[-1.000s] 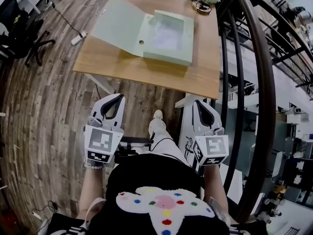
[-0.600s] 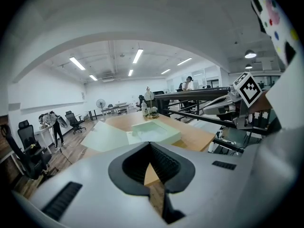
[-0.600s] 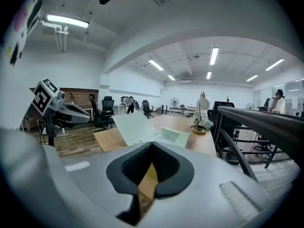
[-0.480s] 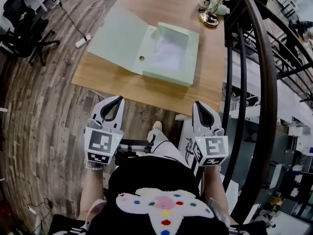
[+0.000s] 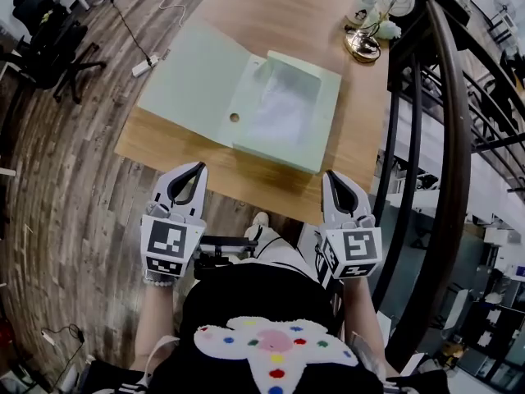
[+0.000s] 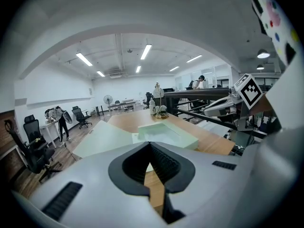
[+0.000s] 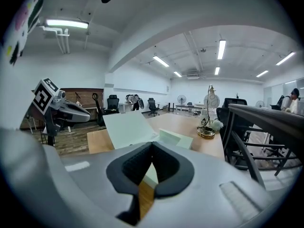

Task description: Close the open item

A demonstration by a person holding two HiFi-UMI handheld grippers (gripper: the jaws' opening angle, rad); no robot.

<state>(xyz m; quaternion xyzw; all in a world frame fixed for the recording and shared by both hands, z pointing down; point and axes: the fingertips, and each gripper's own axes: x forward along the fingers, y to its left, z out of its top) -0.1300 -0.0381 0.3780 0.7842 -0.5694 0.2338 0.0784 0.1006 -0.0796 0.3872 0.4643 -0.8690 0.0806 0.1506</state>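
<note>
A wide wooden table (image 5: 287,6) stands in front of the person. On the table lies a pale green box (image 5: 326,97), and it is open. The box sits near the front edge of the table, a bit toward the table's right side.

The deep part of the box is longer than it is wide. Its long side runs away from the person, from the front of the table toward the back, and it leans a little to the right at the far end. The lid (image 5: 193,76) is flipped out flat on the table, on the left of the deep part. The lid reaches out to the left edge of the table. A small round hole (image 5: 235,117) shows in the strip where the lid joins the deep part.

Inside the deep part lies something pale and whitish (image 5: 279,97). I cannot tell what it is.

The box is plain, with smooth sides and sharp corners. It is the same soft green all over.

The left gripper (image 5: 199,165) is squeezed tight with nothing in it. The right gripper (image 5: 330,173) is squeezed tight too, and it holds nothing. Both point at the table from its front edge, one on each side of the box. Neither one touches the box.

At the back right of the table stands a shiny gold dish (image 5: 365,43).
</note>
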